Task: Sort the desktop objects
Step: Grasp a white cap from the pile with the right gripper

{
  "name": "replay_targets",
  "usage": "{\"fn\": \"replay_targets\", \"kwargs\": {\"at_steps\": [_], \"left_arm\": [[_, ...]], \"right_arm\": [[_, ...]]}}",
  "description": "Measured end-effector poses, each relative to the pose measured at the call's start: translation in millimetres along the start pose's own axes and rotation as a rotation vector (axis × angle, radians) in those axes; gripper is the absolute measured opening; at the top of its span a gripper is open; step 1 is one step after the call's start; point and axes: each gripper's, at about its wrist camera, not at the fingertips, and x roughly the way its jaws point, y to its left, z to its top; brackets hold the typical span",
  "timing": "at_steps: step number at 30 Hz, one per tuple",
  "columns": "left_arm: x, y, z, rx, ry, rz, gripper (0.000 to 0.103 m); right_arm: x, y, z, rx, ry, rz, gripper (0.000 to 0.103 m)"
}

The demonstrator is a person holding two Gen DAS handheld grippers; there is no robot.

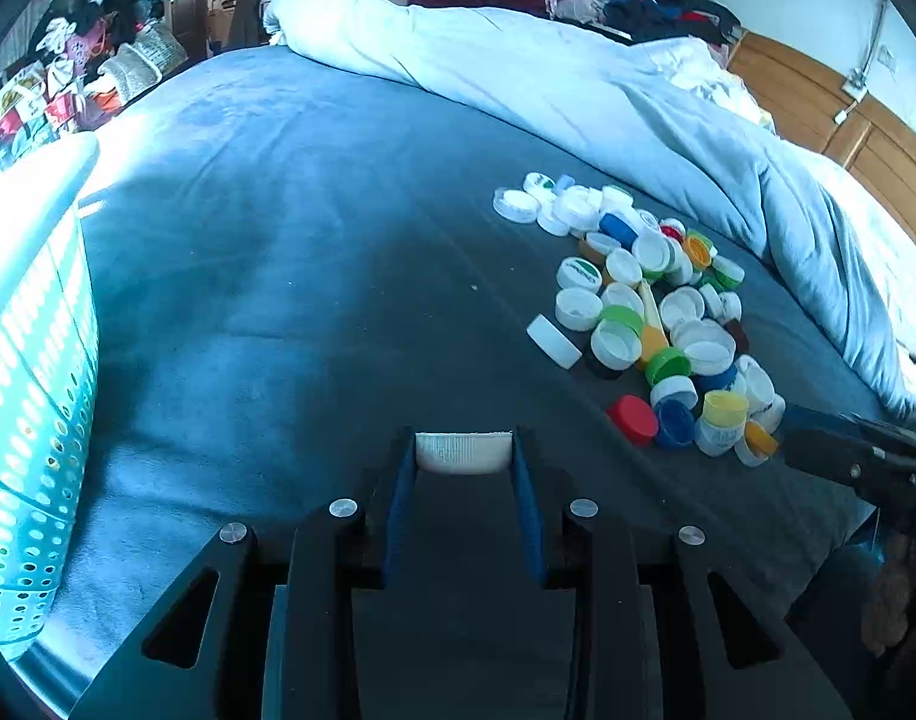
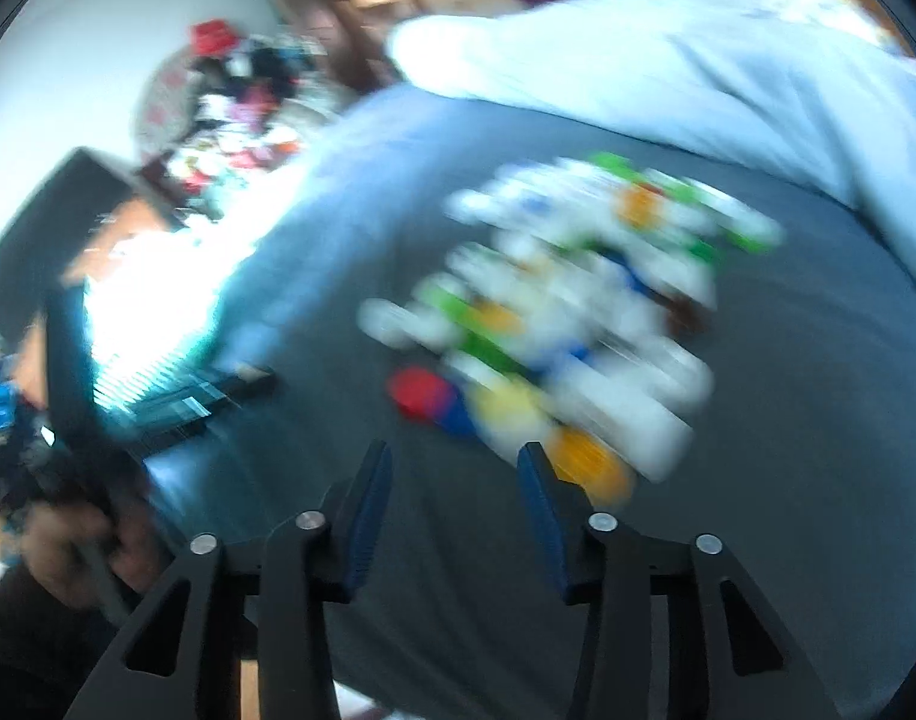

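A white cap sits pinched between the two blue pads of the left claw. The claw is narrow, squeezed on the cap from both sides. The cap is out of the pile of caps and off to the left of it, and it looks to be held a little above the bed.

The pile is the big thing here. It has many white caps, and some green, blue, yellow and orange ones. A red cap lies at the near edge of the pile. A light blue quilt is bunched up behind the pile. Far to the left of the pile stands a teal basket full of little holes.

The right claw is wide, with nothing between its pads. It hangs just in front of the pile, near an orange cap. Its picture is very blurry, so it is likely moving fast.

I think the step now is carrying the white cap away to be sorted. The basket may be the place for it, but I cannot be sure. Next the left claw should go over the basket, then let go. The right claw needs to line up on one cap and close on it alone.
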Motion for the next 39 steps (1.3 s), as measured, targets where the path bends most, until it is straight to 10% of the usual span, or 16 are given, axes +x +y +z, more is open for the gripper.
{"fn": "replay_targets", "kwargs": {"at_steps": [5,9,31,39], "left_arm": [[1,11,0,-0.025,0.009,-0.02,0.027],[0,15,-1,-0.03,0.009,-0.034,0.027],[0,18,9,-0.039,-0.027,-0.064,0.027],[-14,11,13,-0.02,-0.061,-0.033,0.027]], "right_arm": [[75,20,31,-0.049,0.109,0.149,0.046],[117,4,38,-0.048,0.152,0.021,0.046],[132,-3,54,0.025,0.058,-0.109,0.049],[109,13,50,-0.039,0.016,-0.203,0.035]]}}
